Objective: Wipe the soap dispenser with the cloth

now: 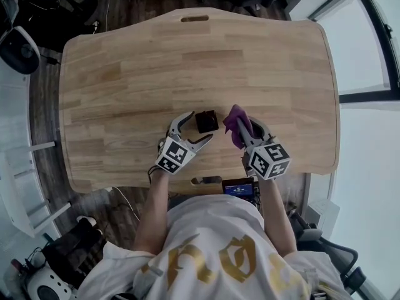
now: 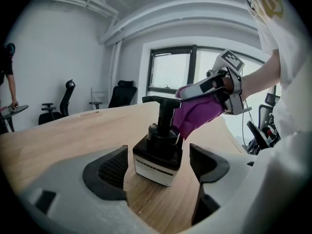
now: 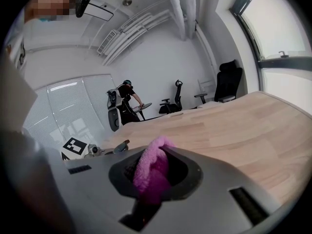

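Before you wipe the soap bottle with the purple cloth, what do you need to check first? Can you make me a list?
1. Cloth gripped by the right gripper: ok, its jaws are shut on it.
2. Soap dispenser standing upright on the table: ok.
3. Left gripper lined up with the dispenser: ok, the bottle stands between its open jaws.
4. Dispenser held steady: not ok, there is a gap between each pad and the bottle.
5. Cloth touching the dispenser: cannot tell; it hangs right by the pump, but contact is unclear.
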A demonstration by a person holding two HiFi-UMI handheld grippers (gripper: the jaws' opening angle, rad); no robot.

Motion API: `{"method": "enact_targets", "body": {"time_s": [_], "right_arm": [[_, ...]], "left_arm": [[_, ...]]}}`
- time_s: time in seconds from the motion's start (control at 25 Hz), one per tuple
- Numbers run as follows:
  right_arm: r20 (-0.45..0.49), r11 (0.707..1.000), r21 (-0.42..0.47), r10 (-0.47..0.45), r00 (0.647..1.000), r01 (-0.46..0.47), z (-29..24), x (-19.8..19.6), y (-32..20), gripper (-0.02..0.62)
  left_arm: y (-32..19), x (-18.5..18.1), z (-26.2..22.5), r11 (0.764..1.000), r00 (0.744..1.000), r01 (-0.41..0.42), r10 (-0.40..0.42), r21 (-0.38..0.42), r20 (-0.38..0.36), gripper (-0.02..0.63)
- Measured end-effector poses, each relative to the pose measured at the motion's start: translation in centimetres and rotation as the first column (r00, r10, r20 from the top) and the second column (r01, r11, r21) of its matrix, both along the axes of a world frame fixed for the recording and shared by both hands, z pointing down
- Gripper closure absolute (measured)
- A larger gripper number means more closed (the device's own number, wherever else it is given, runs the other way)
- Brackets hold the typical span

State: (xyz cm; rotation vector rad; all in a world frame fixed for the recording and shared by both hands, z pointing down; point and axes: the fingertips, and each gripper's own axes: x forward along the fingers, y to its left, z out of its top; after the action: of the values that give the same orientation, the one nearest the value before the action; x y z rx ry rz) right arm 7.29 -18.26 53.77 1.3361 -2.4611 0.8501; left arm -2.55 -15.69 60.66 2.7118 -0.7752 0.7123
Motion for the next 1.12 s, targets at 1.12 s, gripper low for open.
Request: {"method": "enact_targets", "body": {"time_s": [1.12], "right_arm": [[0.040, 0.993, -0.056, -0.100, 0.994, 0.102, 1.9, -2.2, -1.5, 0.562]], "left_arm": [[-1.4, 3.5, 2.4, 0.985, 0.988, -0.142, 0.135, 0.103, 0.069, 0.238]]}}
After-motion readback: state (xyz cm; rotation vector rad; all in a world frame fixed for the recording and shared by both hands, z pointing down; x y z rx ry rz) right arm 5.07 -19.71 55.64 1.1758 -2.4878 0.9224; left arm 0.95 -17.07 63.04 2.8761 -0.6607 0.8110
